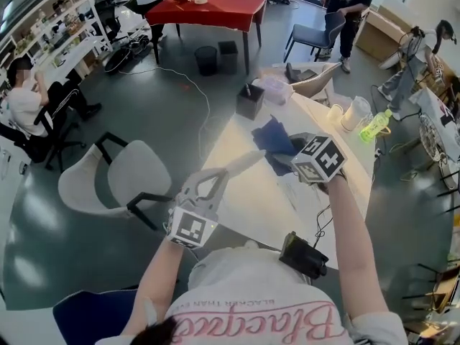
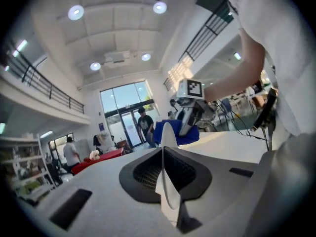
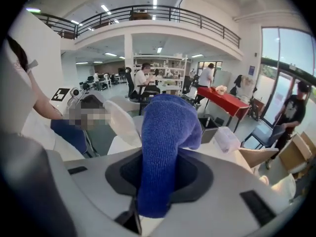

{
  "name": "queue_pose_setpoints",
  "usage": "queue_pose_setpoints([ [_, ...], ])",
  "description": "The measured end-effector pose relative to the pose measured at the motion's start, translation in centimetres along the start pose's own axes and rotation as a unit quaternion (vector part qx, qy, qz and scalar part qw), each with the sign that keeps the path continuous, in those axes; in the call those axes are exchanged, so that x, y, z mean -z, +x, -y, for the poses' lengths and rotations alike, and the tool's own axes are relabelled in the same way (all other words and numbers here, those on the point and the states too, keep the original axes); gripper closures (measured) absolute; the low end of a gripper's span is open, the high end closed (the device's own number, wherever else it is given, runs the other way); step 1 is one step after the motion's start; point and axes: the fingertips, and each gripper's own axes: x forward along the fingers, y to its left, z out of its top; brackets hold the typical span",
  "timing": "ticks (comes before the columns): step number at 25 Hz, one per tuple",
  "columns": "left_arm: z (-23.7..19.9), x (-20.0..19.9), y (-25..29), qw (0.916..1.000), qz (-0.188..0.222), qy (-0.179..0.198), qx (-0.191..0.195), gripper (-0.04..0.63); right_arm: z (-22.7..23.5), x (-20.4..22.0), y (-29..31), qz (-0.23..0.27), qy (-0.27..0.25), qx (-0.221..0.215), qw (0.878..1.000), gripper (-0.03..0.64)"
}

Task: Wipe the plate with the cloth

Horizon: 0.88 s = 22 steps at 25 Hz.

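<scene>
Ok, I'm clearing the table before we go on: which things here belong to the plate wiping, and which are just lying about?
In use:
plate, gripped by the left hand-held gripper
blue cloth, gripped by the right hand-held gripper

Lying about:
black pen holder
clear tub
white jug
green bottle

**Plate** (image 1: 243, 162): white and thin-rimmed. It is being gripped by its near rim in the closed jaws of the left gripper (image 1: 224, 172). It is showing edge-on in the left gripper view, and it is hanging in the air over the near left edge of the pale table (image 1: 259, 207).

**Cloth** (image 1: 277, 144): deep blue knit, bunched into a thick roll. It is being pinched in the right gripper (image 1: 289, 151) and is bulging up out of the jaws. It is hanging just beside the plate's far edge; whether they are touching cannot be told.
</scene>
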Motion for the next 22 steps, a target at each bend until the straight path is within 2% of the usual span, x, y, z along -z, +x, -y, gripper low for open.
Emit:
queue_pose_setpoints([
  [4,-1.7,0.3,-0.2,0.9936,0.006,-0.109,-0.025,0.580,0.4,-0.2,-1.2,0.035,0.023,0.050,0.998,0.506],
  [7,-2.8,0.5,-0.2,0.9823,0.009,-0.183,-0.039,0.580,-0.1,-0.7,-2.1,0.074,0.045,0.072,0.994,0.505],
  [11,-3.9,0.3,-0.2,0.9657,0.013,-0.254,-0.050,0.580,-1.9,-1.4,-3.2,0.126,0.067,0.084,0.986,0.505],
  [14,-4.4,-0.4,0.0,0.9554,0.023,-0.289,-0.056,0.580,-2.9,-1.9,-4.3,0.164,0.085,0.096,0.978,0.505],
  [19,-5.0,-1.6,0.1,0.9484,0.038,-0.309,-0.061,0.580,-4.0,-3.0,-5.9,0.220,0.120,0.126,0.960,0.505],
  [22,-5.3,-2.0,0.2,0.9449,0.044,-0.318,-0.063,0.580,-4.2,-3.3,-6.5,0.230,0.122,0.144,0.955,0.505],
])
